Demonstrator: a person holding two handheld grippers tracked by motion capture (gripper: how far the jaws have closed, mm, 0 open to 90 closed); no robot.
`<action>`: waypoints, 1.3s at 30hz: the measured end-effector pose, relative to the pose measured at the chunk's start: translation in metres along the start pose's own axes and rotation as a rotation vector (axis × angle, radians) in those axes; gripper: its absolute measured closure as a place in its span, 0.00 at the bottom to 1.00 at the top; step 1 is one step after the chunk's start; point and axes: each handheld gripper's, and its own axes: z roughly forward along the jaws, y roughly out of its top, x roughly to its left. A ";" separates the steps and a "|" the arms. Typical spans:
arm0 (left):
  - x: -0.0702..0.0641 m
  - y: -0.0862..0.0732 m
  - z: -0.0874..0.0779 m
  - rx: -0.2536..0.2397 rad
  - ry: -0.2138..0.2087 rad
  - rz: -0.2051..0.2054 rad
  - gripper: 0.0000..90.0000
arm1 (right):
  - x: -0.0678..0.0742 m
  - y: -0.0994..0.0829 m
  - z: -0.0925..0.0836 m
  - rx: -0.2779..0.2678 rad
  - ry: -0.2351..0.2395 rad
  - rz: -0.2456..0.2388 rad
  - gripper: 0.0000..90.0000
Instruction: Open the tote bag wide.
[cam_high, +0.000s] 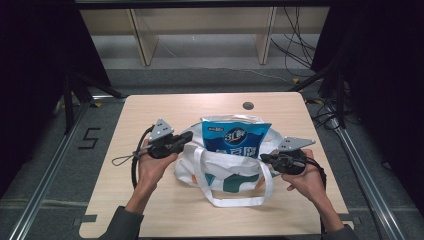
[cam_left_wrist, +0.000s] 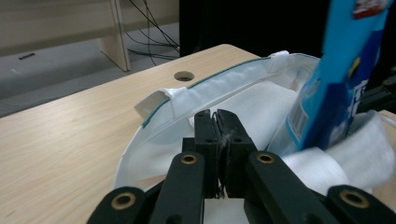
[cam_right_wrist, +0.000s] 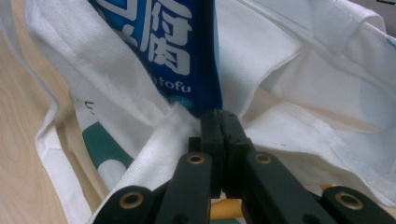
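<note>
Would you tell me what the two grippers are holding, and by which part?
Both clamp the white tote bag: left gripper on its rim, right gripper on the opposite rim.

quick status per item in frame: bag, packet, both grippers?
white tote bag: on the table, mouth open, rim held at both sides, one handle lying loose at the front.
blue packet: upright in the bag, top half sticking out.
left gripper: shut on the bag's rim fabric.
right gripper: shut on the bag's fabric beside the packet.
table: bare wood, round cable hole at the far edge.
</note>
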 end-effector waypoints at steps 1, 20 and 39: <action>0.000 0.000 0.000 0.000 0.000 0.000 0.97 | 0.000 0.000 0.000 0.000 0.000 0.000 1.00; -0.013 -0.060 0.017 0.246 -0.078 0.038 0.98 | 0.009 -0.018 0.014 0.062 0.029 -0.023 1.00; -0.023 -0.090 0.027 0.349 -0.031 0.149 0.94 | 0.014 -0.031 0.018 0.116 0.050 -0.025 1.00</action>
